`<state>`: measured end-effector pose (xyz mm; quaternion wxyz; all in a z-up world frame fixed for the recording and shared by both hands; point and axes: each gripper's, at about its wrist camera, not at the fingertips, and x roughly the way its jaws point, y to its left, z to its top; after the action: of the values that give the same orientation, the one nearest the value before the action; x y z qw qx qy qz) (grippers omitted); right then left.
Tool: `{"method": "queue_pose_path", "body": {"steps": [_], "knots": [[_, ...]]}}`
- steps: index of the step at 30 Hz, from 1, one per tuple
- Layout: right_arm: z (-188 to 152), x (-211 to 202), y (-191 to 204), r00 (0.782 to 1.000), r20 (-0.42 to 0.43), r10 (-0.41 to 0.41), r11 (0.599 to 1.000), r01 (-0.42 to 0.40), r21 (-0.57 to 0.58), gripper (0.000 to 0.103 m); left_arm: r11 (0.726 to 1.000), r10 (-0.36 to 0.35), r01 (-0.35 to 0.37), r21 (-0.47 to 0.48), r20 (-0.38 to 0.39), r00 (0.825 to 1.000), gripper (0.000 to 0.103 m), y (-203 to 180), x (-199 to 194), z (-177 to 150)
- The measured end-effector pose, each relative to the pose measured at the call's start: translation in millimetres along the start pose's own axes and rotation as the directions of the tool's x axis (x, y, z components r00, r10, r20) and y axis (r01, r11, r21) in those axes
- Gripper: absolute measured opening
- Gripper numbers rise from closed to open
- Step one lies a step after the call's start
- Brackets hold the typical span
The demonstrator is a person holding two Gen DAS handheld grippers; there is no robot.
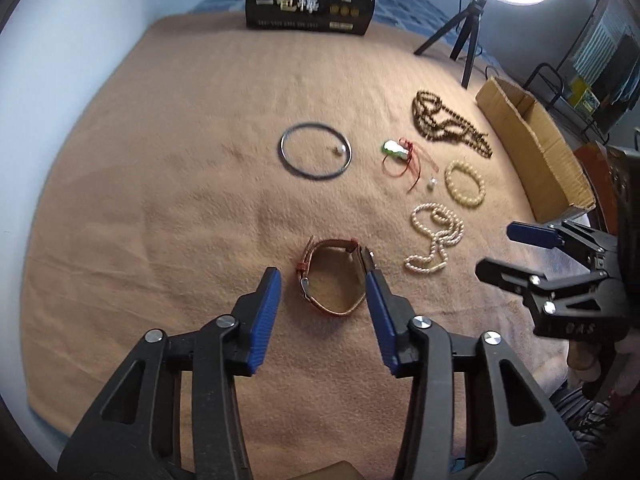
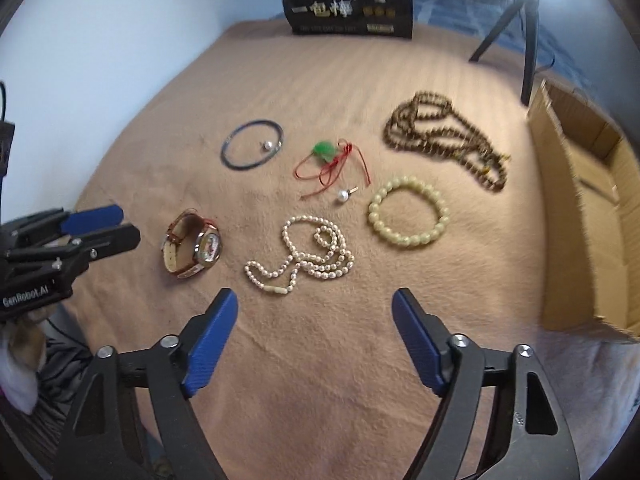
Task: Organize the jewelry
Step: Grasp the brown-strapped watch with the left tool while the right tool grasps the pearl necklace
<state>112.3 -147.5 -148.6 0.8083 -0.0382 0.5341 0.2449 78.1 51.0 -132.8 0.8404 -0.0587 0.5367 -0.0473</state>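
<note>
The left claw (image 1: 323,285) is held wide around the watch (image 1: 332,276) (nothing gripped) on the tan blanket (image 1: 160,200). The right claw (image 2: 314,302) is spread wide just before the pearl necklace (image 2: 308,252).

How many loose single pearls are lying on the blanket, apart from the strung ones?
2. One loose pearl lies inside the dark bangle, near its right edge. The other pearl sits beside the red cord's end, left of the pale bead bracelet. No others visible.
</note>
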Motion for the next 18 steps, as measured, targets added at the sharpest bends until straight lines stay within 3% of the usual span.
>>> {"method": "queue_pose_path", "body": {"steps": [12, 18], "knots": [[15.8, 40.9, -9.0, 0.997, -0.058, 0.046, 0.996, -0.041, 0.077, 0.061, 1.000, -0.012, 0.012, -0.006, -0.082, 0.997, 0.041, 10.3, 35.6, 7.6], [25.5, 53.1, -4.9, 0.998, -0.056, -0.002, 0.998, 0.005, 0.063, 0.061, 1.000, -0.010, 0.010, 0.003, -0.107, 0.994, 0.035, 11.7, 47.6, 8.6]]}}
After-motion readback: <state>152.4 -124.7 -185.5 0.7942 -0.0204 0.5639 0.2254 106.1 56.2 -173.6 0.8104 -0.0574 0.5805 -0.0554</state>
